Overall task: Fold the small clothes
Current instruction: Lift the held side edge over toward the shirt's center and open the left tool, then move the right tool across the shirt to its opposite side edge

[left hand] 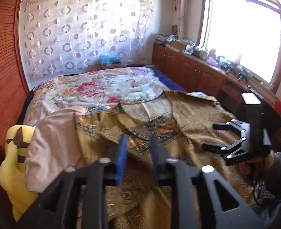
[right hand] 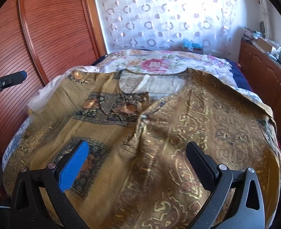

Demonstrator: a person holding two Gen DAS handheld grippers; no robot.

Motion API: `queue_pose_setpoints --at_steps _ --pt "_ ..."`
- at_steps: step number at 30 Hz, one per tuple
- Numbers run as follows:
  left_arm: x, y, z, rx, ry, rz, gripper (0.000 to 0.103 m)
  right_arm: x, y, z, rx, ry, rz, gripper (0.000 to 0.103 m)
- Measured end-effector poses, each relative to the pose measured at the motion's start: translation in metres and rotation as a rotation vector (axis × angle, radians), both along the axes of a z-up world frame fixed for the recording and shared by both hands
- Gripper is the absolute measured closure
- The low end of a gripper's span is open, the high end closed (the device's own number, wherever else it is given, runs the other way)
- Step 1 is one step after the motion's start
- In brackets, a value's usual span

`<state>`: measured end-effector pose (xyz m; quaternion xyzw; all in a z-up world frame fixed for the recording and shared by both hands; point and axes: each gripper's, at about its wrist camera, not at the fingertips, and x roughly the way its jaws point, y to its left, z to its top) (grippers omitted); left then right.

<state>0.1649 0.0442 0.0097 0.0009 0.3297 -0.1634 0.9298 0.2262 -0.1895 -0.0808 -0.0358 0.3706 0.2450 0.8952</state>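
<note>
Seen from the left wrist, the left gripper [left hand: 138,143] hovers above a bed [left hand: 94,87]. Its jaws stand a little apart, with nothing between them. Below lies a top [left hand: 159,118], mustard gold with dark patterned panels, spread front-up over a floral quilt [left hand: 87,91]. The near left part is rumpled and turned over, while the neckline faces the far end of the bed. A pale pink cloth [left hand: 50,143] and a yellow plush [left hand: 14,171] sit at the left edge. At right, the right gripper [left hand: 211,135] hangs over the top's right side, jaws spread, held by a gloved hand [left hand: 278,169].

Next, from the right wrist, the right gripper [right hand: 136,164] has its jaws wide apart and empty above the top [right hand: 178,133], whose lower front fills the view. The round neckline lies at the far side and a button placket runs down the middle. The left gripper [right hand: 23,74] shows at the far left edge, off the fabric.

The cloth looks thin, light and limp, with a slight sheen, so it probably slides and creases easily. A pinch at a hem corner or a shoulder seam, where layers are doubled, would likely hold best; a mid-panel pinch risks lifting one layer only.
</note>
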Motion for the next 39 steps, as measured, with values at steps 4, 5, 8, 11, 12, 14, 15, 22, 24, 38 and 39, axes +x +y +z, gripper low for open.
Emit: queue_pose_setpoints --at_steps 4,5,8,11,12,14,15,22,24,38,39 --pt "-0.004 0.007 -0.010 0.047 0.027 0.053 0.064 0.002 -0.003 -0.002 -0.003 0.002 -0.005 0.000" --pt "-0.007 0.012 -0.015 0.056 0.042 0.064 0.061 0.003 -0.002 -0.002 -0.001 0.003 -0.003 0.000" --pt "-0.008 0.024 -0.035 0.071 0.090 0.087 0.057 0.004 0.007 -0.001 -0.002 0.002 0.020 0.000" --pt "-0.006 0.035 -0.058 0.102 0.143 0.130 0.055 0.007 0.022 0.002 -0.009 -0.005 0.064 0.000" --pt "-0.006 0.038 -0.065 0.111 0.156 0.141 0.055 0.007 0.028 0.004 -0.012 -0.011 0.080 0.000" --pt "-0.004 0.044 -0.077 0.116 0.180 0.160 0.055 0.009 0.042 0.009 -0.013 -0.019 0.114 0.001" --pt "-0.004 0.047 -0.081 0.117 0.187 0.168 0.055 0.011 0.047 0.011 -0.012 -0.022 0.130 0.001" --pt "0.001 0.060 -0.103 0.122 0.226 0.204 0.053 0.025 0.106 0.010 -0.039 -0.018 0.259 0.002" --pt "0.002 0.063 -0.108 0.121 0.238 0.209 0.053 0.031 0.124 0.004 -0.050 0.001 0.297 0.003" --pt "0.001 0.070 -0.121 0.088 0.196 0.226 0.048 0.055 0.179 -0.035 -0.162 0.056 0.364 0.008" --pt "0.001 0.069 -0.121 0.089 0.196 0.226 0.048 0.057 0.179 -0.037 -0.167 0.056 0.359 0.011"
